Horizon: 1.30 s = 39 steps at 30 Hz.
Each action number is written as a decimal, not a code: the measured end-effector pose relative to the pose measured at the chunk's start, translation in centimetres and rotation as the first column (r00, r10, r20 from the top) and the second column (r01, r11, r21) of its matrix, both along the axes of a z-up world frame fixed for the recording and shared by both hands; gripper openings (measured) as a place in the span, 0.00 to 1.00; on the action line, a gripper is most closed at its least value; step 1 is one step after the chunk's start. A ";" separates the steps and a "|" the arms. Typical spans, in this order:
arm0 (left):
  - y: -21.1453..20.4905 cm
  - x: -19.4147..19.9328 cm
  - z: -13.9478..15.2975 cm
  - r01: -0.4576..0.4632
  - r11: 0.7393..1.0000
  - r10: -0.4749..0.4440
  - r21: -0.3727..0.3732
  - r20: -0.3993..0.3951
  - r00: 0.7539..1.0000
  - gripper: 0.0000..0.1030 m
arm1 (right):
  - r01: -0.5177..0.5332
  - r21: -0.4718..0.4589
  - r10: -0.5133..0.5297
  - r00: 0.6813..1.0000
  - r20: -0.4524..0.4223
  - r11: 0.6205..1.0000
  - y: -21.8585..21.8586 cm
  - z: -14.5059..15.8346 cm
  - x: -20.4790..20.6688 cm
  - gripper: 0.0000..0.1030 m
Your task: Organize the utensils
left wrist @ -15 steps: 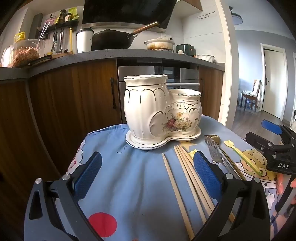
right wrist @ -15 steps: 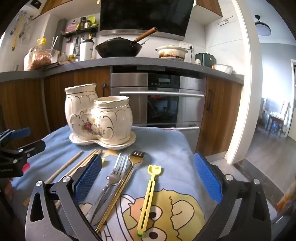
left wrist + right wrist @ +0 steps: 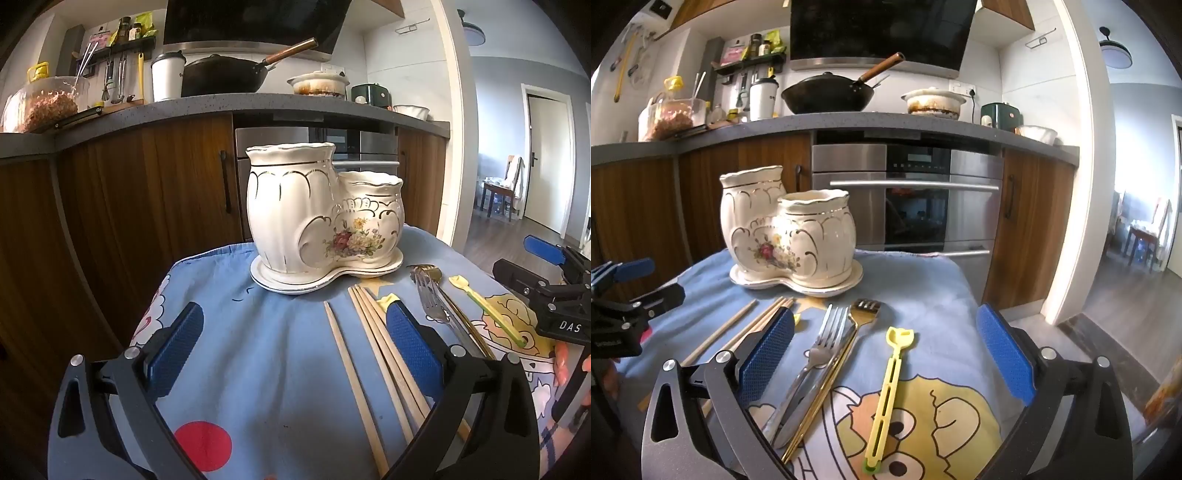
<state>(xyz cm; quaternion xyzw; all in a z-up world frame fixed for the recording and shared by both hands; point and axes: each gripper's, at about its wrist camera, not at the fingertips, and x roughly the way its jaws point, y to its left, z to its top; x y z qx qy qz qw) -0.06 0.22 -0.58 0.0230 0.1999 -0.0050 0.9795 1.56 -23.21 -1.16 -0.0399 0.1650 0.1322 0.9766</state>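
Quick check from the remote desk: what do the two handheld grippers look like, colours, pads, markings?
Both match: the left gripper and right gripper have black angular finger arms with silver bolt heads and blue, finely textured rectangular pads. Seen from the left wrist camera, the right gripper's black body carries white letters "DAS". No cables or sleeves show.

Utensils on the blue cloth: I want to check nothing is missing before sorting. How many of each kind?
Wooden chopsticks: 4
Metal forks: 2
Yellow plastic fork: 1
Total: 7
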 end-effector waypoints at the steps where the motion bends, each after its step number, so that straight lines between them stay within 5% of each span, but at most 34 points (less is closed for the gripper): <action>1: 0.1 0.2 -0.1 0.000 1.000 0.000 0.001 -0.002 1.000 0.95 | 0.000 0.000 0.000 1.000 0.000 1.000 0.0 0.0 0.0 0.95; 39: -0.1 0.2 0.2 -0.007 1.000 0.007 0.006 -0.004 1.000 0.95 | 0.000 0.006 0.000 1.000 -0.004 1.000 -0.1 0.0 0.0 0.95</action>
